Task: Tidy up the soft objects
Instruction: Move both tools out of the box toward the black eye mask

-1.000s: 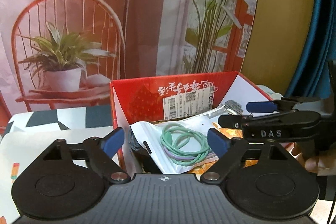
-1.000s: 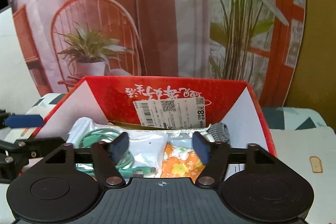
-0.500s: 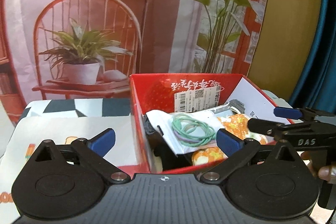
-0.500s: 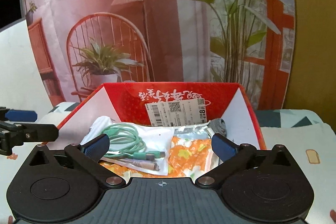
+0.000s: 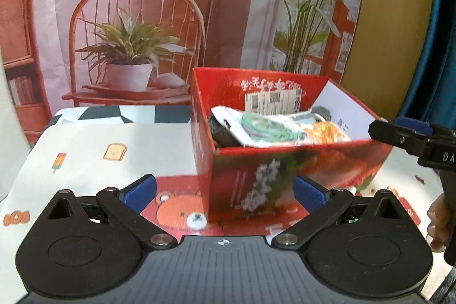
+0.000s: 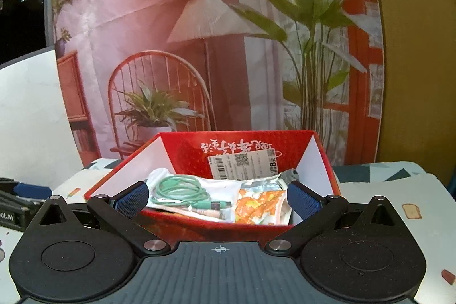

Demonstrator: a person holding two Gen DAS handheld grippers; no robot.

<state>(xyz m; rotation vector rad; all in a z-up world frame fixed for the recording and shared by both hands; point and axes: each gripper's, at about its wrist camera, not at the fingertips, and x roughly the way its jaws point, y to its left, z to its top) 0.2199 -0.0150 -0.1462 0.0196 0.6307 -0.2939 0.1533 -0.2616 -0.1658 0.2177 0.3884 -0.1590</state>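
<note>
A red cardboard box (image 5: pixel 285 170) stands on the table. In it lie a white bag with a coiled green cable (image 5: pixel 262 130), an orange floral cloth (image 5: pixel 322 131), a grey knit piece (image 5: pixel 322 111) and a dark item (image 5: pixel 221 131). My left gripper (image 5: pixel 224 191) is wide open and empty in front of the box's near corner. In the right wrist view the box (image 6: pixel 185 147), the cable bag (image 6: pixel 182 188) and the floral cloth (image 6: pixel 260 205) lie just beyond my right gripper (image 6: pixel 218 200), also wide open and empty. The right gripper (image 5: pixel 399 133) also shows beside the box's right wall.
The table carries a light cloth (image 5: pixel 114 153) printed with toast, ice lollies and a bear. Behind it hangs a backdrop (image 5: pixel 136 19) printed with a chair, plants and a lamp. A person's hand (image 5: pixel 436 221) is at the right edge, and a blue curtain (image 5: pixel 439 47) hangs beyond.
Both grippers have drawn back from over the box and opened wider. The box now sits farther off, with its outer front wall showing in the left wrist view.
</note>
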